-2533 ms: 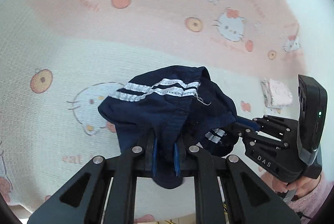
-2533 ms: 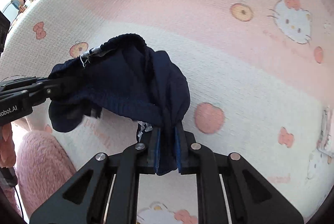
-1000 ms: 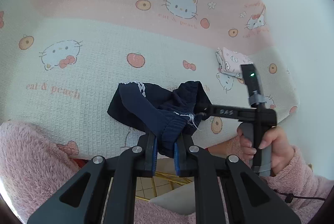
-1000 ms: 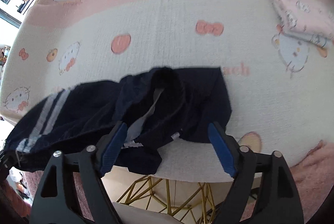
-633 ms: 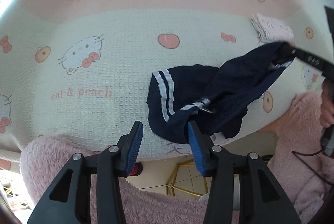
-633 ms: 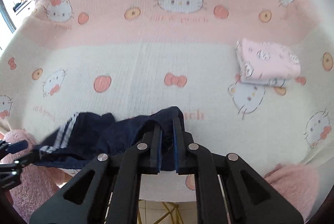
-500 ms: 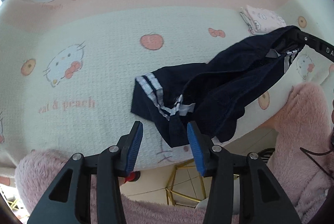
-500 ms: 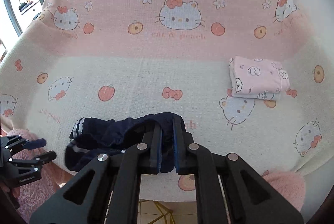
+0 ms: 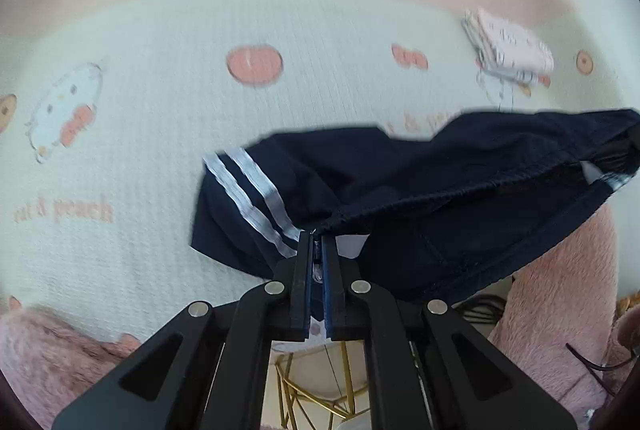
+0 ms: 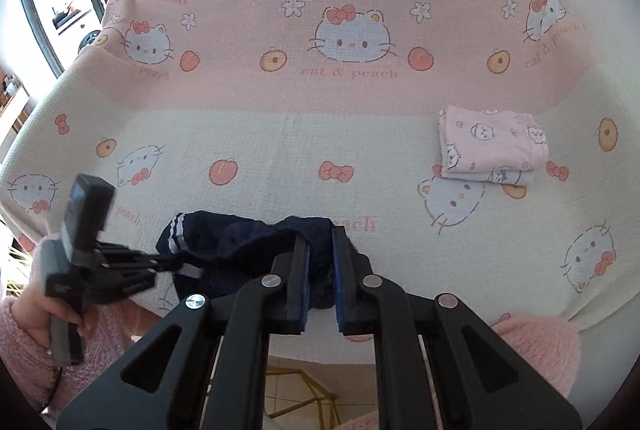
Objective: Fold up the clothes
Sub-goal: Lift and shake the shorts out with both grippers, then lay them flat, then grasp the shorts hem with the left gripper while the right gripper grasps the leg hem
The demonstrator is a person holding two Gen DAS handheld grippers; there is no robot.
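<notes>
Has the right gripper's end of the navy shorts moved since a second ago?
Yes. The right gripper has lifted its end of the navy shorts off the blanket; the folded pink clothes now sit farther away in its view.

My left fingers (image 9: pixel 297 262) hide the waistband edge of the navy shorts (image 9: pixel 420 189). The shorts' far end runs off the left view's right edge, toward my right gripper (image 10: pixel 320 270), whose fingers (image 10: pixel 299 270) cover the fold there. The folded pink clothes (image 9: pixel 508 49) beyond the shorts are blurred.
</notes>
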